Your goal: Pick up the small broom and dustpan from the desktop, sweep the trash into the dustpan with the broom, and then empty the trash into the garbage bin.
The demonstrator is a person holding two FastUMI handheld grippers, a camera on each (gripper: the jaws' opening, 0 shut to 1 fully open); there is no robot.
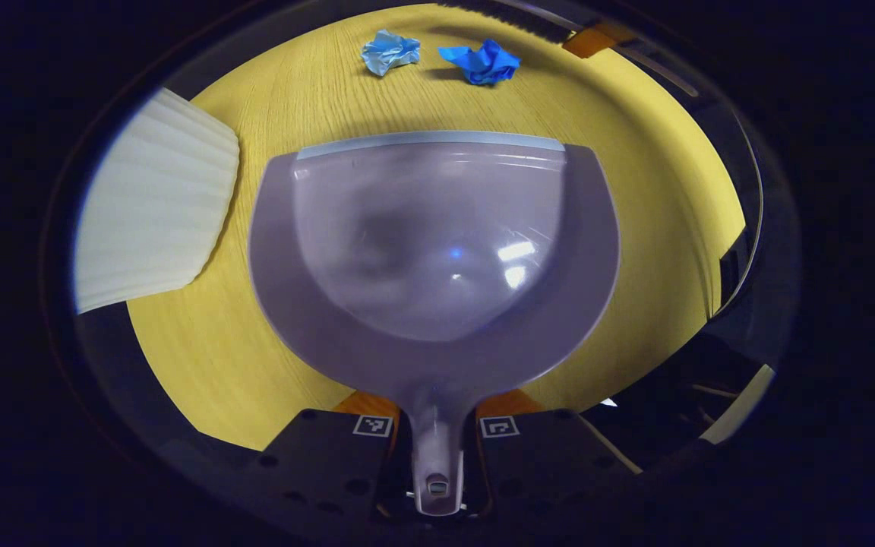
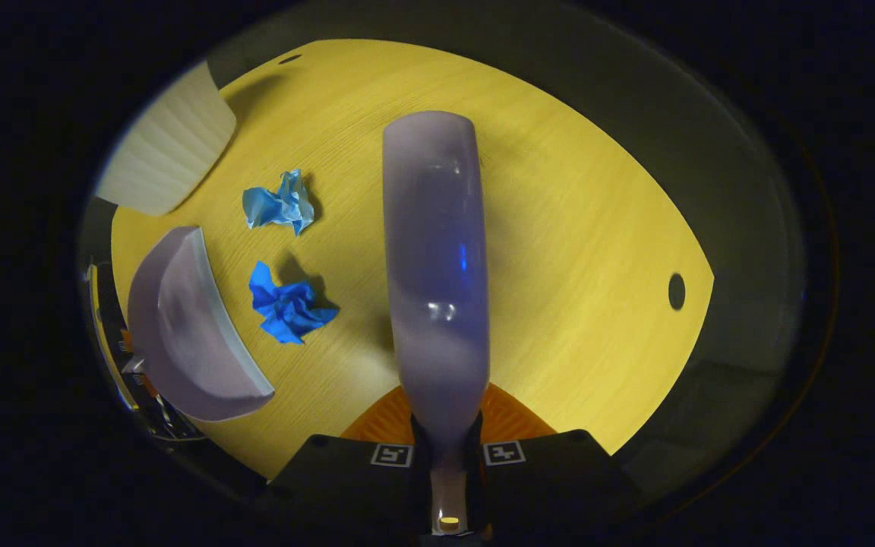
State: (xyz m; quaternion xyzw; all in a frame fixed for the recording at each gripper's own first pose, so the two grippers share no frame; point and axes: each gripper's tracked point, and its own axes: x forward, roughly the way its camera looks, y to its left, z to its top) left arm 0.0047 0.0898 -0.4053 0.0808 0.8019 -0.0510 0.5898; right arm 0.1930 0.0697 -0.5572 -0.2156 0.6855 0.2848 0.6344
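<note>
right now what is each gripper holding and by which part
The left gripper holds the dustpan by its handle stub. The right gripper holds the broom by the narrow end of its handle.

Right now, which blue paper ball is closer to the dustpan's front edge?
The dark blue paper ball is nearer the dustpan. The pale blue one lies farther off, toward the white bin.

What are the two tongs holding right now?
Left tongs: shut on the dustpan handle.
Right tongs: shut on the small broom handle.
</note>
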